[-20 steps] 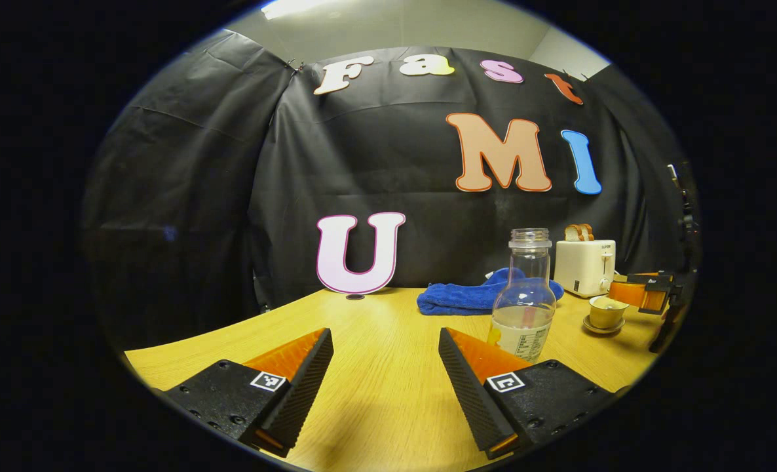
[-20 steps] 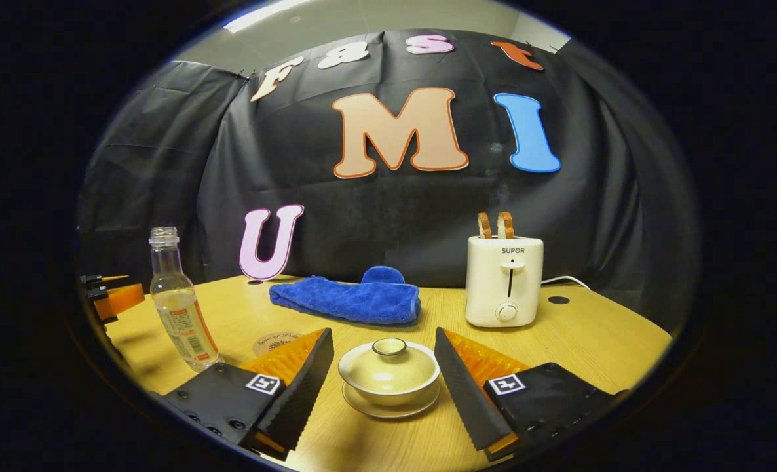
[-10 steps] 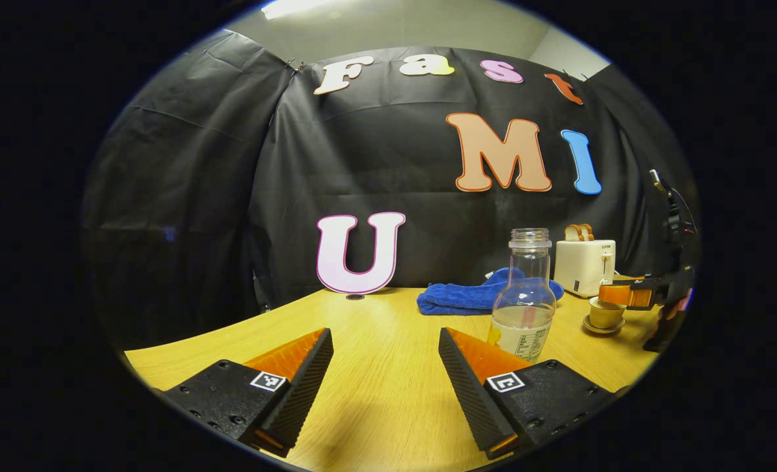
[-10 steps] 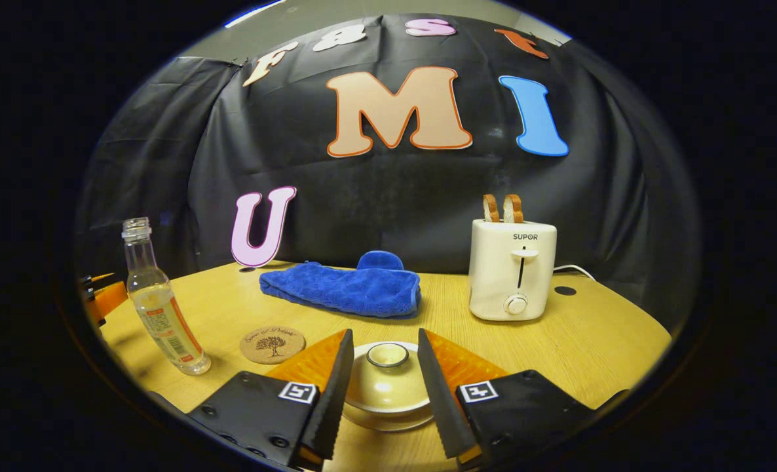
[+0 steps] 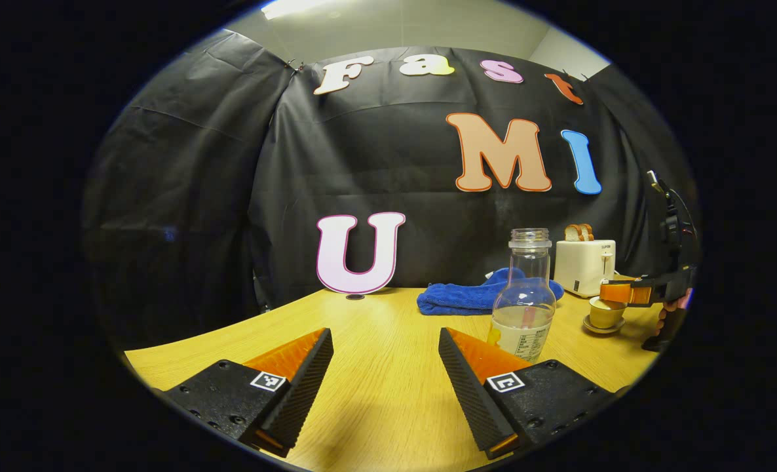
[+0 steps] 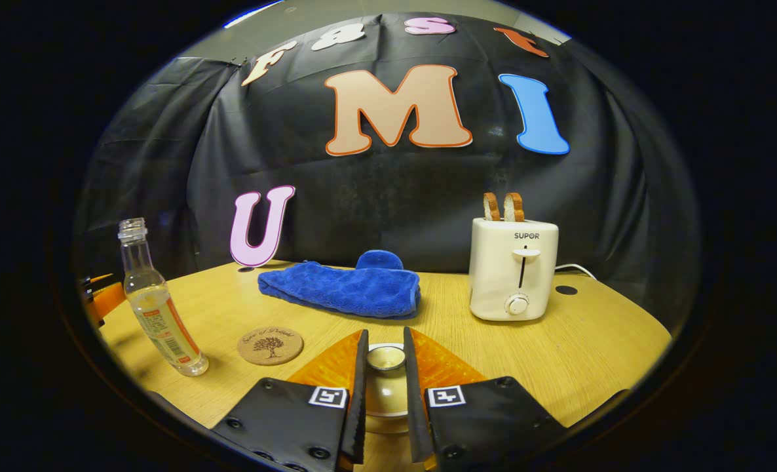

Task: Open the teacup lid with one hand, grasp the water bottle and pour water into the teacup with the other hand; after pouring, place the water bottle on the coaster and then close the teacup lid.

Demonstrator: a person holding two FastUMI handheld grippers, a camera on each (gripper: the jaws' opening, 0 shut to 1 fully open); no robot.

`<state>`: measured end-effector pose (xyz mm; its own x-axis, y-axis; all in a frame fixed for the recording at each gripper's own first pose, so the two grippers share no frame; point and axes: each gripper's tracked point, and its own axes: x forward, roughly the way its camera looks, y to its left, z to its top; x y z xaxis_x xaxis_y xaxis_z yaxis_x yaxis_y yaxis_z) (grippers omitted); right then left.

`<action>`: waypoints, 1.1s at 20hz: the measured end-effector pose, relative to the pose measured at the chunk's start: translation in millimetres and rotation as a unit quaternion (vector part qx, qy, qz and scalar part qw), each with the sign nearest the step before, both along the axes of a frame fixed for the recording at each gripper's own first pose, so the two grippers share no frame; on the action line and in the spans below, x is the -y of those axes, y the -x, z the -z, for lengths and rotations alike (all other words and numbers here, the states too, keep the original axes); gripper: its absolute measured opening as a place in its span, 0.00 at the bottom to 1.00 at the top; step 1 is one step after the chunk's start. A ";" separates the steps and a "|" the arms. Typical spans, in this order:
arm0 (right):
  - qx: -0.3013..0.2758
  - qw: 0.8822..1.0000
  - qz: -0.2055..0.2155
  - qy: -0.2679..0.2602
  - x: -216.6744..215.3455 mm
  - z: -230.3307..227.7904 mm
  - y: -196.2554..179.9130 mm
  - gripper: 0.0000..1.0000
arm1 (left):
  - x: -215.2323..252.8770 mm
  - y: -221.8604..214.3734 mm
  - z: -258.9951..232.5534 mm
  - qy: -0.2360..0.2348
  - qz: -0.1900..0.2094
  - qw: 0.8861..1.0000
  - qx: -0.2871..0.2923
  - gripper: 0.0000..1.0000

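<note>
So far nothing on the desk [image 6: 598, 341] is finished: the water bottle [image 6: 156, 308] stands upright and untouched beside the empty coaster [image 6: 270, 345], while the left gripper [image 5: 385, 367] waits released, its jaws wide apart, near the bottle's base. At the smaller scale, the right gripper [image 6: 384, 387] is clenched on the knob of the teacup lid [image 6: 386, 358], which seems not yet lifted off the teacup [image 5: 606, 313]. Lifting, pouring, setting the bottle down and re-covering all remain, I judge.
</note>
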<state>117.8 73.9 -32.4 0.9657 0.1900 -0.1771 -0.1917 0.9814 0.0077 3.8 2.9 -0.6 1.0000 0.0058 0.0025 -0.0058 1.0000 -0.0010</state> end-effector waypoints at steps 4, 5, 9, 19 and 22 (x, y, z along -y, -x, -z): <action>0.010 1.000 -0.005 0.003 -1.5 -3.2 3.4 0.30 | 0.6 -0.1 0.2 0.000 0.000 1.000 0.000 0.95; 0.016 1.000 -0.002 0.002 -1.0 -5.4 3.0 0.31 | 0.2 0.0 0.1 0.000 0.000 1.000 0.000 0.95; 0.066 0.998 0.007 -0.011 4.3 -21.7 13.5 0.30 | -0.2 0.5 -0.4 0.000 0.000 1.000 0.000 0.95; 0.080 0.996 0.038 -0.012 27.5 -28.2 60.7 0.29 | 5.4 0.4 -1.0 0.001 0.011 1.000 0.001 0.95; 0.083 0.995 0.062 -0.009 46.0 -30.4 77.6 0.29 | 20.4 1.0 -0.3 0.002 0.046 0.999 0.002 0.95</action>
<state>40.1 27.9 -2.0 0.9975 0.0692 -0.0116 -0.0692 0.9976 0.0030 2.8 -17.5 -0.3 0.9962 -0.0864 0.0073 0.0865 0.9962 -0.0049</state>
